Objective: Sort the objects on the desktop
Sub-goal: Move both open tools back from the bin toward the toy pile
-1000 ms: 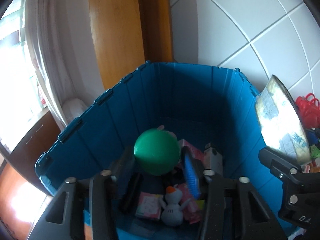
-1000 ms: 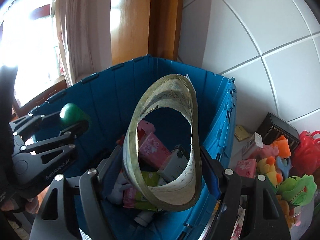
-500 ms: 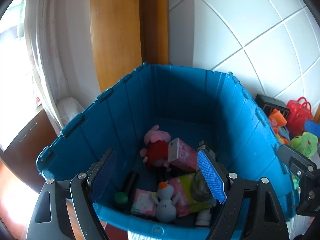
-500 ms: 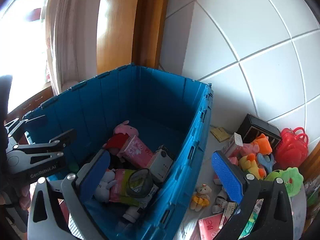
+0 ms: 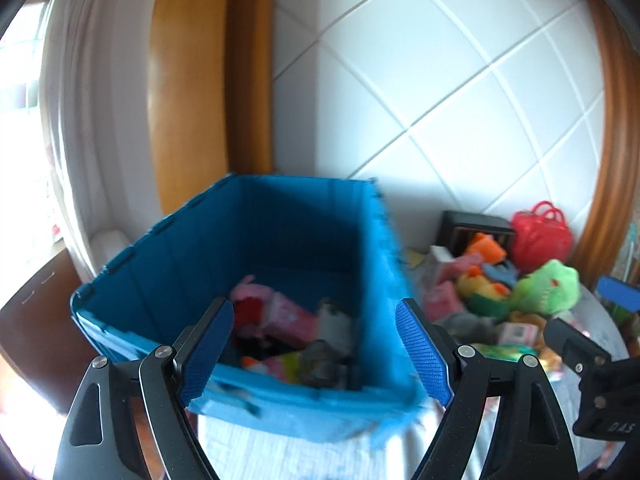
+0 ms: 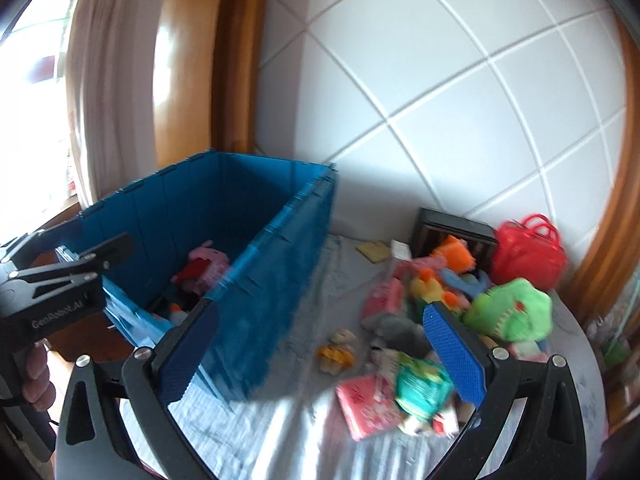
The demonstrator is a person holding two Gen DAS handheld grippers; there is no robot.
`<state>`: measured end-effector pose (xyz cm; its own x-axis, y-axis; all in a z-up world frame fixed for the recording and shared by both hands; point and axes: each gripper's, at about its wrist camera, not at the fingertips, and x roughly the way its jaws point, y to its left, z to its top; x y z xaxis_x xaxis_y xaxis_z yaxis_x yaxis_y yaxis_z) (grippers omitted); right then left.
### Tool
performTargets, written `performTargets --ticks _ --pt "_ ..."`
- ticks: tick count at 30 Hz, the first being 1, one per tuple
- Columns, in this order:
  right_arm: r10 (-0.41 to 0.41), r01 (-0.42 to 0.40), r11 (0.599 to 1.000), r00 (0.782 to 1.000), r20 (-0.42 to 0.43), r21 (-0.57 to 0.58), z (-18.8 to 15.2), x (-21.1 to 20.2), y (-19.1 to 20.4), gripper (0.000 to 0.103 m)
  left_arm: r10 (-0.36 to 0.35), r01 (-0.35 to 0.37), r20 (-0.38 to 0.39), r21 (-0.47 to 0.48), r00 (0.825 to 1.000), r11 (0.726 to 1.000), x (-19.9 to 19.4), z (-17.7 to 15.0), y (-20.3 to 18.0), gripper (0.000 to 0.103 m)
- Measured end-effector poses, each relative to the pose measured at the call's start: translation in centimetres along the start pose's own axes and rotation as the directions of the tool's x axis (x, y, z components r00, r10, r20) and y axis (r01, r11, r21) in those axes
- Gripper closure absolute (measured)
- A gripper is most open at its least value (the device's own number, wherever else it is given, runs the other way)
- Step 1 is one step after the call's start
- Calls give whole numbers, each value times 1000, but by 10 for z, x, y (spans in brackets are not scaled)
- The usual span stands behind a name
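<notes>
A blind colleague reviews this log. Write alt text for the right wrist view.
The right gripper, jaws wide open and empty, hangs over a white cloth between a blue bin of toys and a loose pile including a green plush and red bag. The left gripper shows at the left edge.

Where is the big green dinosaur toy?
The green dinosaur toy lies on the table, right of the blue bin, in the toy pile just in front of the red bag.
</notes>
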<state>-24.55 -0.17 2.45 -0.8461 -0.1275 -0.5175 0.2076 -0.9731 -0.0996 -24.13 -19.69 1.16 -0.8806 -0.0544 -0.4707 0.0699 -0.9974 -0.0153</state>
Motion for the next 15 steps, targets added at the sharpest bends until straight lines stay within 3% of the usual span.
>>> performTargets --ticks 7,15 --pt "-48 51 997 997 -52 65 -50 -46 -78 0 -55 55 -53 -16 997 998 -38 -34 -75 19" --pt "-79 90 987 993 -86 135 -82 -76 -117 0 -73 79 -118 49 990 996 -60 -55 -124 19"
